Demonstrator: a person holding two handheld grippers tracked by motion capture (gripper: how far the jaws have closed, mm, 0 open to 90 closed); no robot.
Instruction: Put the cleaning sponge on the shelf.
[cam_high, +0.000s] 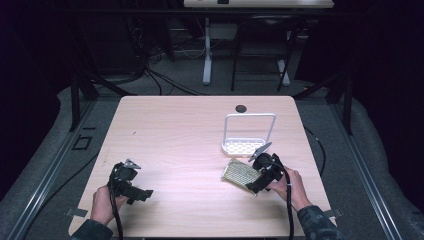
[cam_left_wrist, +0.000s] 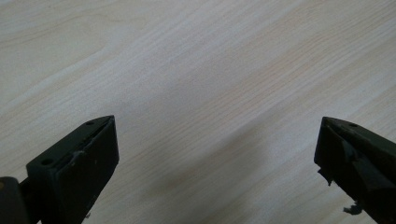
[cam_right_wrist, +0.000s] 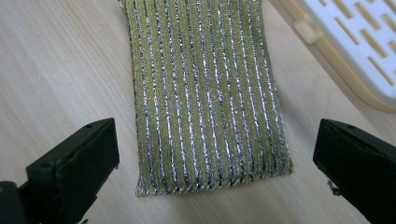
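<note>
**Jaws wide over the sponge**

Jaws of the right gripper stand wide apart, one on each side of the near end of the sponge, with nothing between them gripped. The sponge, green-yellow with silvery stripes, lies flat on the counter. In the high view the right gripper sits at the sponge's right edge, held by the right hand.

Just beyond the sponge stands a white rack with a slotted tray and an upright wire handle; its corner shows in the right gripper view, close to the sponge but apart from it.

The left gripper also has its jaws wide apart, above bare counter. In the high view it rests low at the counter's near left, well apart from the sponge, in the left hand.
</note>
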